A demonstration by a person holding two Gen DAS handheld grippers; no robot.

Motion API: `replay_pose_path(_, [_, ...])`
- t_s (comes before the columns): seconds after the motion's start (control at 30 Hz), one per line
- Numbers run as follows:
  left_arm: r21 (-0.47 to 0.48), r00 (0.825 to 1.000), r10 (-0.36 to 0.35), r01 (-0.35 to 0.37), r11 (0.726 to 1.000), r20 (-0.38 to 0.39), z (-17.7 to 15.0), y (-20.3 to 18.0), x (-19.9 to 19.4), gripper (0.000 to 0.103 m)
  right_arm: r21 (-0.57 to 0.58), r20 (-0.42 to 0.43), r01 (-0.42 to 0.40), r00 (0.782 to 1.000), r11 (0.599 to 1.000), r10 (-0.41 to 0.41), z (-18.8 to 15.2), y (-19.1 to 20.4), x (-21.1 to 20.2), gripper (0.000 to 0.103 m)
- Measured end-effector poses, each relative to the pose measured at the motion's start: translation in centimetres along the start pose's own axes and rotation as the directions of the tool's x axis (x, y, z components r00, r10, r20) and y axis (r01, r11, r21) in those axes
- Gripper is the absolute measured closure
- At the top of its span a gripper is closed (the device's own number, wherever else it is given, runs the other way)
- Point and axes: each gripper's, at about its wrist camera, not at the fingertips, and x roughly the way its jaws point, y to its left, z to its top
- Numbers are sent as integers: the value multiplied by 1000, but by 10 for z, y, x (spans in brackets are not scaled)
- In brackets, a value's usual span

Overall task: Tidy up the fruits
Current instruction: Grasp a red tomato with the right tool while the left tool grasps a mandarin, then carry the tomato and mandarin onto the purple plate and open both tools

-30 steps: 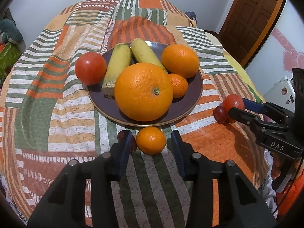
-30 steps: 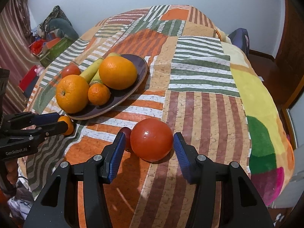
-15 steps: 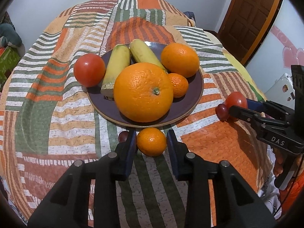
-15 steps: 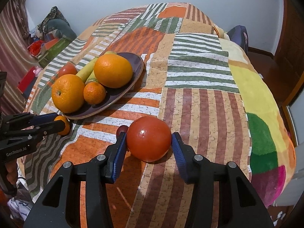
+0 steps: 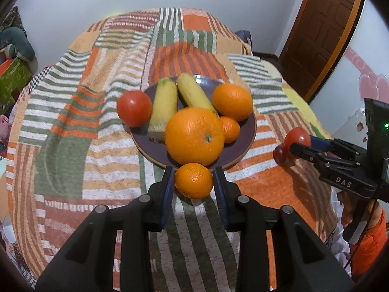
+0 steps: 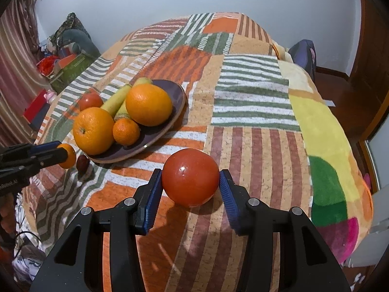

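A dark purple plate (image 5: pixel 246 143) on the striped bedspread holds two large oranges, a small mandarin and two bananas. A red tomato (image 5: pixel 134 108) lies at the plate's left rim. My left gripper (image 5: pixel 193 180) is shut on a small mandarin (image 5: pixel 193 180) and holds it just in front of the plate. My right gripper (image 6: pixel 190 180) is shut on a red tomato (image 6: pixel 190 180) and holds it above the bedspread, right of the plate (image 6: pixel 176 91). A small dark red fruit (image 6: pixel 82 163) lies on the cover by the plate's near edge. Another one (image 5: pixel 279 154) lies beside the right gripper.
The bed's striped patchwork cover (image 6: pixel 252 102) stretches wide to the right of the plate. A wooden door (image 5: pixel 325 34) stands at the right. Boxes and a cushion (image 6: pixel 70 36) sit beside the bed at the left.
Both grippers closed on their fruits and lifted them off the cover. The left one has brought the mandarin up toward the plate's near rim.
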Motion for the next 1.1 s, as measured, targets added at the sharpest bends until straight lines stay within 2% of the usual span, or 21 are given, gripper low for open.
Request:
replay_pose_path(0.4, [-14, 993, 24, -23, 1000, 113, 34, 13, -22, 71, -66, 70, -35, 997, 997, 39, 31, 25, -6, 59])
replay_pose_path(0.77, [-31, 991, 34, -30, 999, 132, 57, 28, -8, 71, -153, 119, -85, 987, 985, 104, 67, 63, 3, 59])
replay_pose_path(1.1, [-44, 990, 23, -18, 999, 136, 76, 41, 10, 71, -198, 96, -114, 986, 973, 135, 89, 87, 34, 59])
